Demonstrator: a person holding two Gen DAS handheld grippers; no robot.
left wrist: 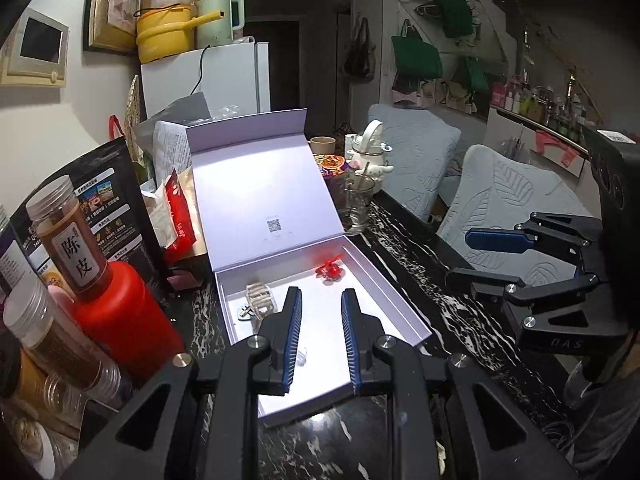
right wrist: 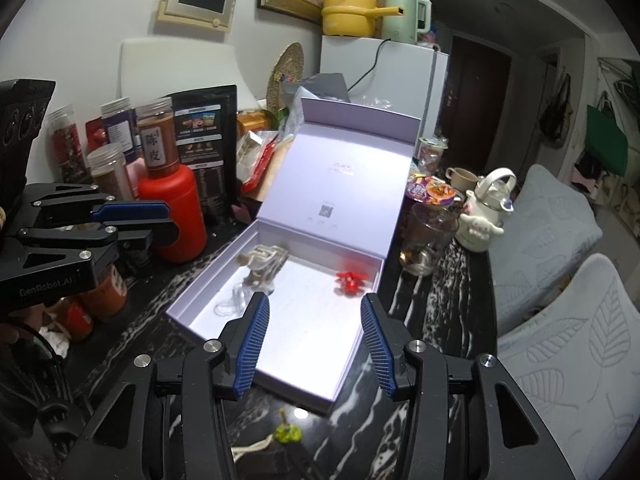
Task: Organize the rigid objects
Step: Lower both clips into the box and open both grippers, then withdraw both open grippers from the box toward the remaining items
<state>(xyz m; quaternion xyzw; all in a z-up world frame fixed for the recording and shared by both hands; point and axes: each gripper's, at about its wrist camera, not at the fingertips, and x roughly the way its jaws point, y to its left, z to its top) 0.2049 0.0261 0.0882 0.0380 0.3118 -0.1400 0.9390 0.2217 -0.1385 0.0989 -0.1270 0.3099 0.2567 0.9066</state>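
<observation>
Box (right wrist: 224, 298) lies lid-up on dark marble table (right wrist: 420, 300); red trinket (right wrist: 350, 282) at 2 o'clock inside, beige piece (right wrist: 264, 266) at 11. Green trinket (right wrist: 288, 434) on table (apparently unpacked). Left gripper (left wrist: 320, 320) nearly closed, empty; right gripper (right wrist: 314, 334) spread, empty.

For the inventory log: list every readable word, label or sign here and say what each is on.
"陈皮": white label on the jar standing on the red bottle.
"GenRobot.AI": left gripper body.
"DAS": right gripper body.
QR code, no words: inside the box lid.
Too small or blurred: the faint line on the lid, black pouch, other jars, snack cups.
</observation>
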